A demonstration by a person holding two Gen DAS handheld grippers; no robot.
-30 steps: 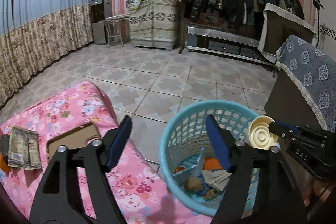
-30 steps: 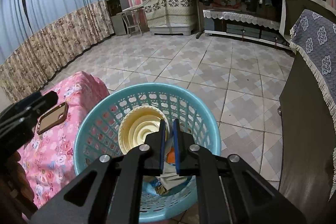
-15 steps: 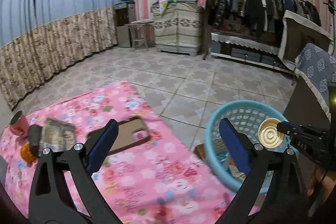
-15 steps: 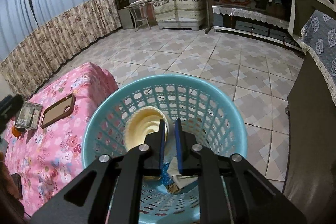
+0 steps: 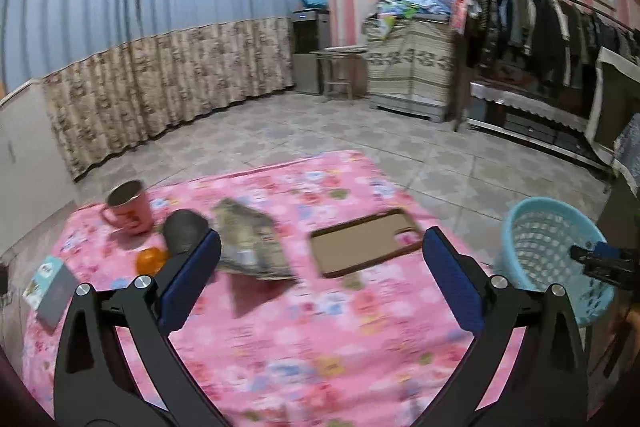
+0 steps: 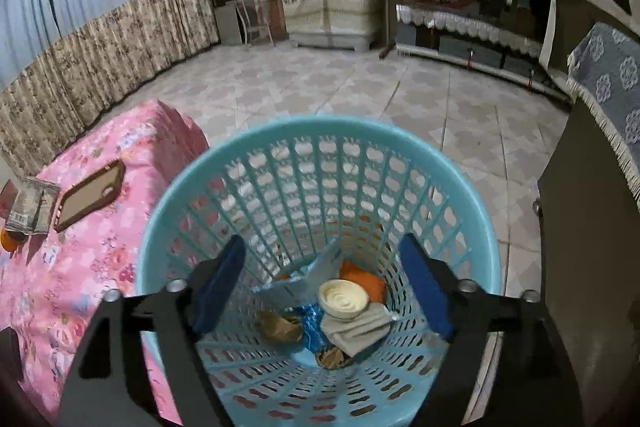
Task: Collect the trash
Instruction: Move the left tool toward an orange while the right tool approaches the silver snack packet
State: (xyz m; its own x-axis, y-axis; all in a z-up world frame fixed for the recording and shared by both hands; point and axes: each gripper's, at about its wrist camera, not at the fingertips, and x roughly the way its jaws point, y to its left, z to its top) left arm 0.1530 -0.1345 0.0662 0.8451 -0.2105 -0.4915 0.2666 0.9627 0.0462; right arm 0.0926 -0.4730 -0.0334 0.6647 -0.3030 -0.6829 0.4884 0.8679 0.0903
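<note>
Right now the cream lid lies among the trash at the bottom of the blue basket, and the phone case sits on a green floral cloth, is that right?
Not quite: the cloth is pink with flowers, not green. The left wrist view shows the phone case lying on it. The rest holds: in the right wrist view the cream lid lies among the trash at the bottom of the blue basket.

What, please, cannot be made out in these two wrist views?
- Left wrist: print on the crumpled wrapper, motion-blurred.
- Left wrist: dark rounded object beside the pink mug, partly behind a gripper finger.
- Right wrist: lower trash in the blue basket, buried under the cream lid and cloth.
</note>
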